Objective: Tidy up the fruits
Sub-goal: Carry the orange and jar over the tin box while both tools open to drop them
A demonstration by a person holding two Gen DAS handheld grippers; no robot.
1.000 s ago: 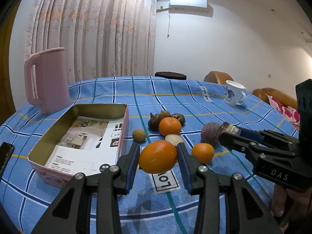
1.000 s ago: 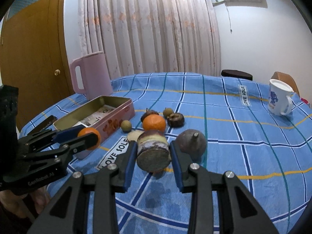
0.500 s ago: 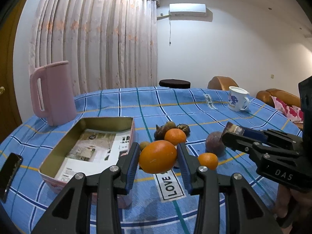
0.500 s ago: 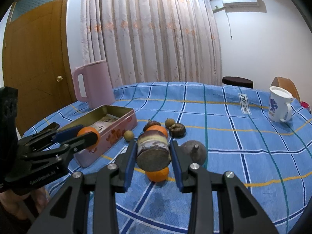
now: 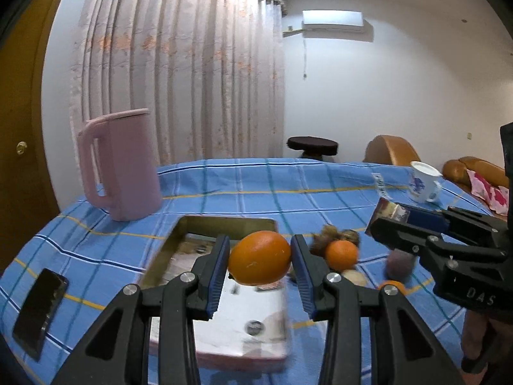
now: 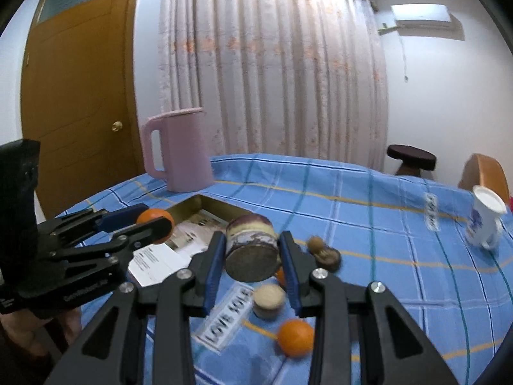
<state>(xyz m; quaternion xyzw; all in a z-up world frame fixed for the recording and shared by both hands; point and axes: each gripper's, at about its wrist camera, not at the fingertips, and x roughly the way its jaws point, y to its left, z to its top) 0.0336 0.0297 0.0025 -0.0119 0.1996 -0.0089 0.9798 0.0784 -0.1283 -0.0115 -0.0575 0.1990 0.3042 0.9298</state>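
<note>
My left gripper is shut on a large orange and holds it in the air over the near end of the open tin box. My right gripper is shut on a purple and cream cut fruit half, lifted above the table right of the box. The left gripper and its orange also show in the right wrist view. Loose fruit lies on the blue cloth: small oranges, a pale round piece, brown fruits.
A pink jug stands behind the box. A white mug stands at the far right. A black phone lies at the left edge of the table. A stool and chairs stand beyond the table.
Both grippers have risen and swung left with their fruit. The left gripper's orange now hangs over the tin box. The right gripper's fruit half has come nearer the box.
</note>
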